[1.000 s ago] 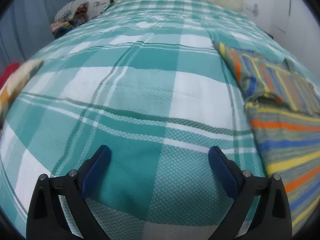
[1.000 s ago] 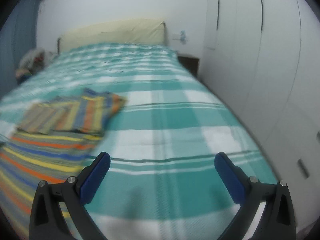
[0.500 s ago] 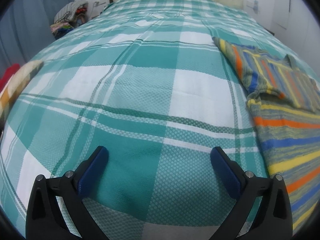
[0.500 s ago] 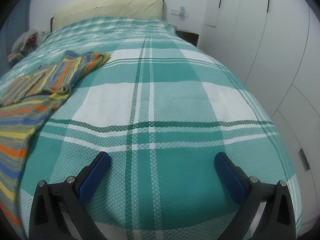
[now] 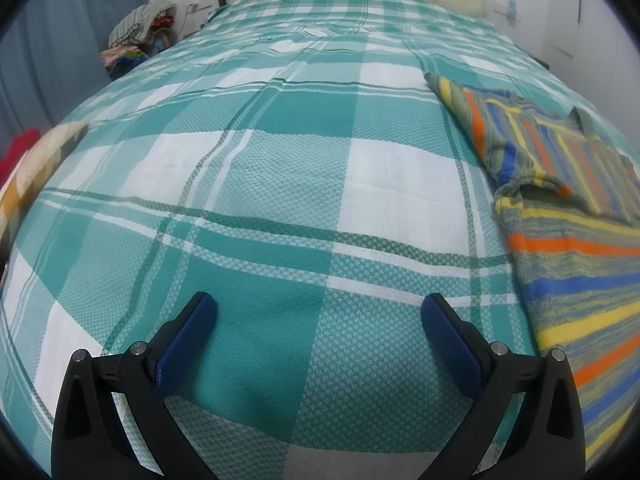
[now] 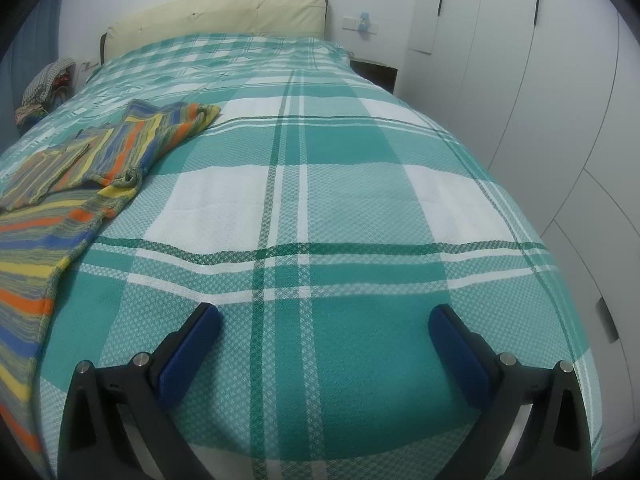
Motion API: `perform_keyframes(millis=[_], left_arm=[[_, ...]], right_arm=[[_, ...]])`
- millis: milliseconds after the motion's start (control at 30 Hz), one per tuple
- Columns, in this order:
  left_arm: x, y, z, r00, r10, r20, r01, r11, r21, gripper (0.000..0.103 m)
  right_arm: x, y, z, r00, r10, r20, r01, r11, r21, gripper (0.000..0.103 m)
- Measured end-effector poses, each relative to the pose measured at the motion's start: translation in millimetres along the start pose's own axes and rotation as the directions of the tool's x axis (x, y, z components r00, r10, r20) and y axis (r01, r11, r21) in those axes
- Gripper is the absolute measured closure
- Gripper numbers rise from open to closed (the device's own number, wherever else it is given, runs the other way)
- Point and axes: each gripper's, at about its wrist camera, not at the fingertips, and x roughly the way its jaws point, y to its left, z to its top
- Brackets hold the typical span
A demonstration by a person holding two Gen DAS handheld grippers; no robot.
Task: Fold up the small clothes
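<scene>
wardrobe [image 6: 540,100] in right view only

No readable text, label or number shows anywhere.

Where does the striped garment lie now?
The striped garment lies on the plaid bedspread, right of the left hand-held gripper and left of the right one.

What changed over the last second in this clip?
The right gripper swung right and tilted down, so the striped garment slid toward the left edge of its view. The left gripper barely moved. Both stayed open and empty; the garment lay untouched on the plaid bedspread.
</scene>
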Motion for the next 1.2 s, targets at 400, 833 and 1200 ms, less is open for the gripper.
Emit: perform_keyframes(millis=[400, 833, 1200], left_arm=[[-0.4, -0.2, -0.1, 1.0, 0.005, -0.001, -0.005, 1.0, 0.004, 0.0], [-1.5, -4.3, -1.3, 0.999, 0.031, 0.003, -0.032, 0.999, 0.023, 0.0], [-2.7, -6.1, -1.1, 0.999, 0.039, 0.001, -0.039, 0.999, 0.026, 0.0]], right_arm=[[0.2, 0.1, 0.1, 1.0, 0.001, 0.0, -0.001, 1.0, 0.0, 0.0], [0.5, -0.6, 0.6, 1.0, 0.007, 0.0, -0.007, 1.0, 0.005, 0.0], [-0.4, -0.1, 0.7, 1.0, 0.004, 0.0, -0.004, 1.0, 0.005, 0.0]])
